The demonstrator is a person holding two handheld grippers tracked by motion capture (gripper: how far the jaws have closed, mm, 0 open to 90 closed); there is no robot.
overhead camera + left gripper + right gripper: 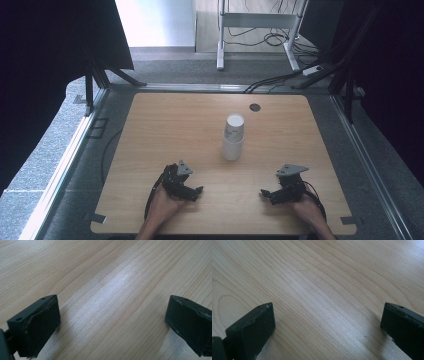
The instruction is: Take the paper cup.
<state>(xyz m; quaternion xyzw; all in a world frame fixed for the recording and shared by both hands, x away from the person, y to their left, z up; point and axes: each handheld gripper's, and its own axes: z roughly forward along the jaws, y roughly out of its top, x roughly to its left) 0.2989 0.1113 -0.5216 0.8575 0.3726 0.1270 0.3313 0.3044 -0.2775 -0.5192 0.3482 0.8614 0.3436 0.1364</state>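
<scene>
Grey carpet and black frame rails surround a pale wooden table [165, 130], with a white stand's legs and loose cables on the floor beyond its far edge. Near the middle of the table stands a stack of white cups [233, 136], upright and leaning slightly, one cup seated in another. A small dark round spot [255, 107] lies on the wood beyond the stack, toward the far edge. The left tongs [196, 192] rest low on the table on the near side of the stack and to its left; the right tongs [265, 194] rest nearer than the stack and to its right. Both stand well apart from the cups. Each pair is spread wide, with only bare wood between the jaws in the gripper views. By my reading, nothing has begun: the stack is untouched, and reaching, gripping and separating all remain.
</scene>
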